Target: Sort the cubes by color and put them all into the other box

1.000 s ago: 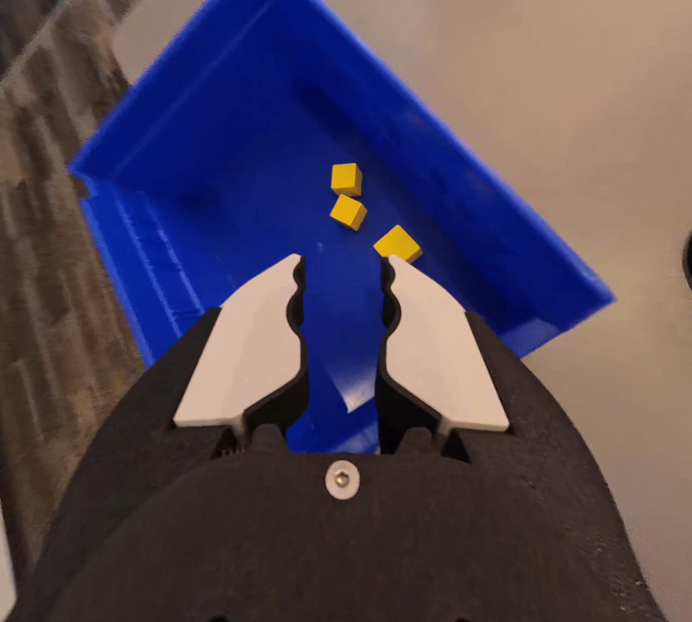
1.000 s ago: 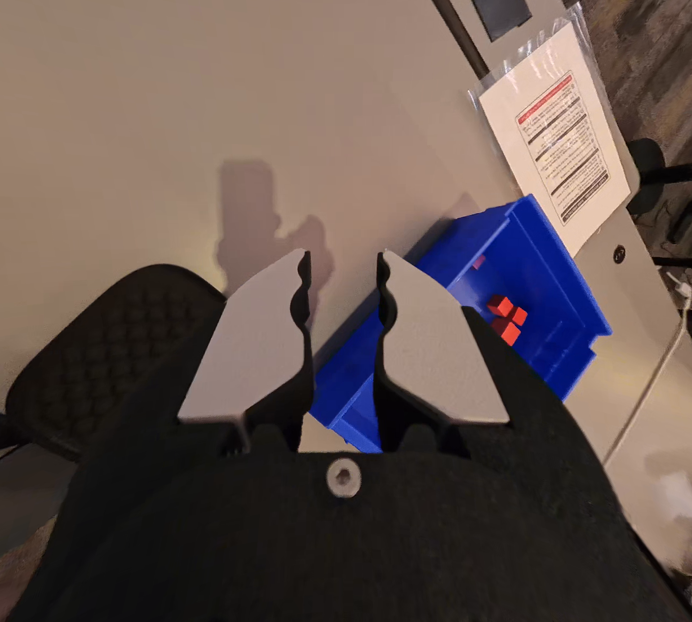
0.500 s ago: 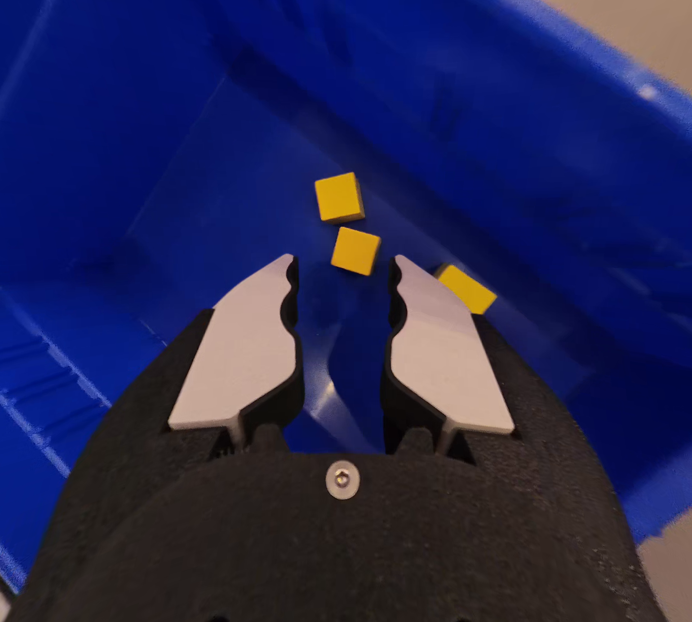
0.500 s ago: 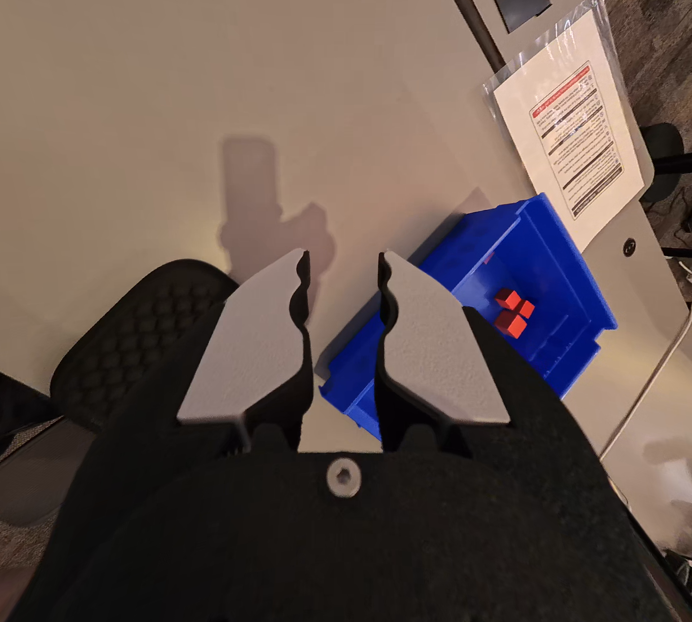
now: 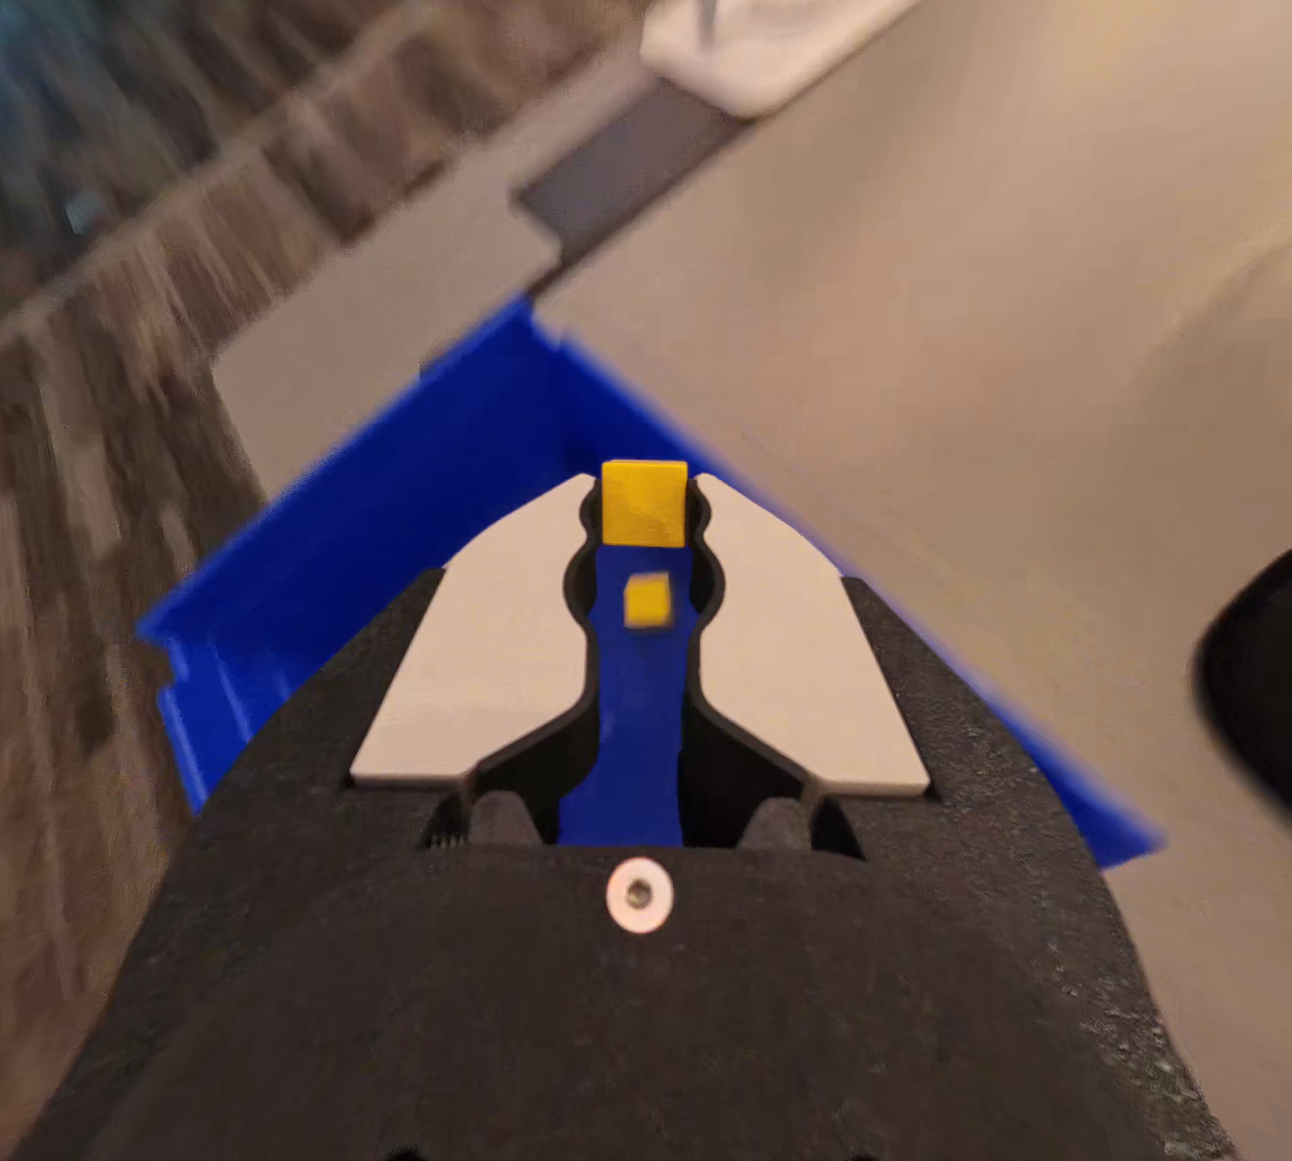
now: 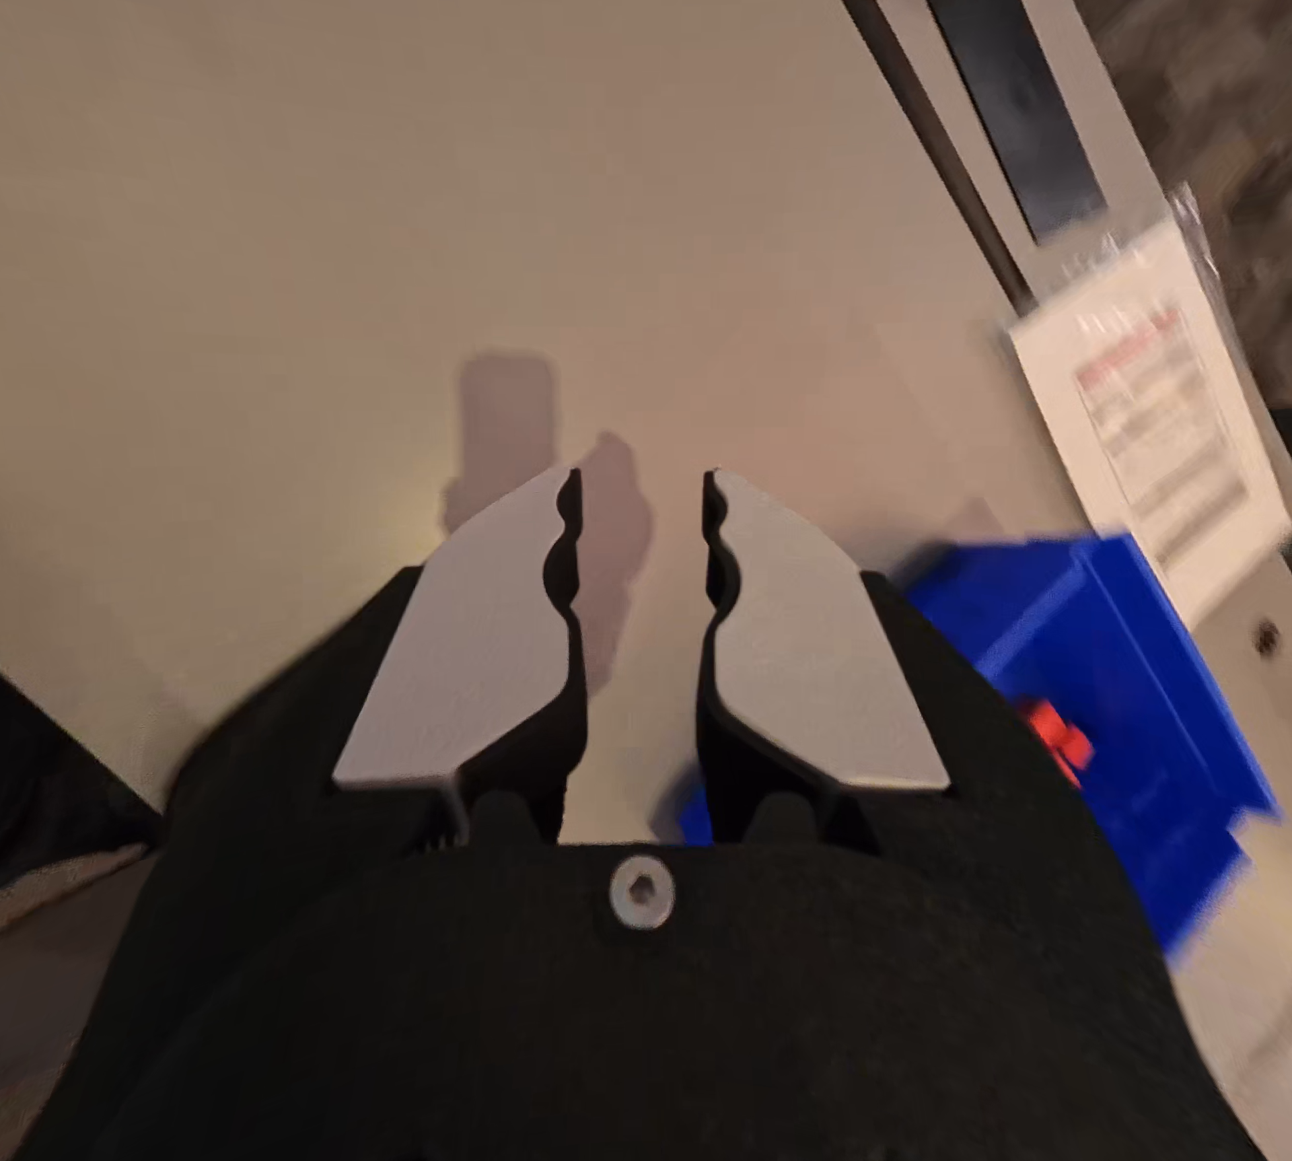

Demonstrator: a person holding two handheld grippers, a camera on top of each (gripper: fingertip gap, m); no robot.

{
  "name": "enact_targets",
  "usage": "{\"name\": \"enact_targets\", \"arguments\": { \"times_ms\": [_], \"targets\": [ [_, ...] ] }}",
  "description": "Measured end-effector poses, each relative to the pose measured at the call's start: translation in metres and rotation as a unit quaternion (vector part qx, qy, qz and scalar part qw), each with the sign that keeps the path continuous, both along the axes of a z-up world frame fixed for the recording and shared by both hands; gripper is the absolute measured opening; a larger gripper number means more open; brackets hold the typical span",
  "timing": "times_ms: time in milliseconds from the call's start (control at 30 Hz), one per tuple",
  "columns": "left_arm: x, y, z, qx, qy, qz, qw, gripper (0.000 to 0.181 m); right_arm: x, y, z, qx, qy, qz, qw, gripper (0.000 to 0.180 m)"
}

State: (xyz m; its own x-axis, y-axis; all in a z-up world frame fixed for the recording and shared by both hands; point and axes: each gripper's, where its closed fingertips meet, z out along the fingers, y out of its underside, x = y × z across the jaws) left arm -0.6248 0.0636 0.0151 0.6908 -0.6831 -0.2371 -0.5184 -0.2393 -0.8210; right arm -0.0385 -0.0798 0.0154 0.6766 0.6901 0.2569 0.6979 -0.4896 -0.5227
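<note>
In the left wrist view my left gripper [image 5: 644, 487] is shut on a yellow cube [image 5: 643, 505] at its fingertips and holds it above a blue box [image 5: 363, 540]. Another yellow cube [image 5: 647, 599] lies on the box floor, seen between the fingers. In the right wrist view my right gripper [image 6: 641, 487] is open and empty above the bare beige table [image 6: 419, 183]. A second blue box [image 6: 1090, 659] sits to its right with red cubes [image 6: 1056, 732] inside, partly hidden by the gripper body.
A white sheet in a plastic sleeve [image 6: 1153, 428] lies beyond the red-cube box. A white device [image 5: 804, 8] stands at the table's far edge. A black chair back [image 5: 1251, 673] shows at the right. Carpet lies past the table edge.
My left gripper closed on a yellow cube inside the box and lifted it up above the box. My right gripper shifted left, so the red-cube box moved toward the view's right edge.
</note>
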Motion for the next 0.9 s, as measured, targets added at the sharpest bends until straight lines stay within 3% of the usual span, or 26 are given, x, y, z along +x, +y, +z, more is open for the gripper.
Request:
{"name": "enact_targets", "arguments": {
  "times_ms": [100,167,267,433,767,900],
  "targets": [
    [0.072,-0.028,0.059,0.1,-0.052,-0.046,0.993,0.022,-0.073,0.006,0.007,0.007,0.102,0.058,0.993,0.033],
    [0.125,-0.045,0.08,0.155,-0.063,-0.06,0.984,0.022,-0.118,0.017,0.019,0.027,0.155,0.069,0.985,0.033],
    [0.201,-0.064,0.083,0.191,-0.061,-0.072,0.977,0.022,-0.175,0.032,0.046,0.066,0.225,0.069,0.97,0.036],
    [0.288,-0.077,0.075,0.239,-0.034,-0.097,0.965,0.022,-0.236,0.043,0.084,0.053,0.303,0.074,0.948,0.046],
    [0.335,-0.087,0.068,0.25,0.012,-0.137,0.959,0.022,-0.253,0.052,0.064,-0.076,0.346,0.064,0.933,0.045],
    [0.343,-0.092,0.059,0.237,0.027,-0.152,0.959,0.022,-0.26,0.05,0.057,-0.093,0.355,0.087,0.926,0.023]
  ]
}}
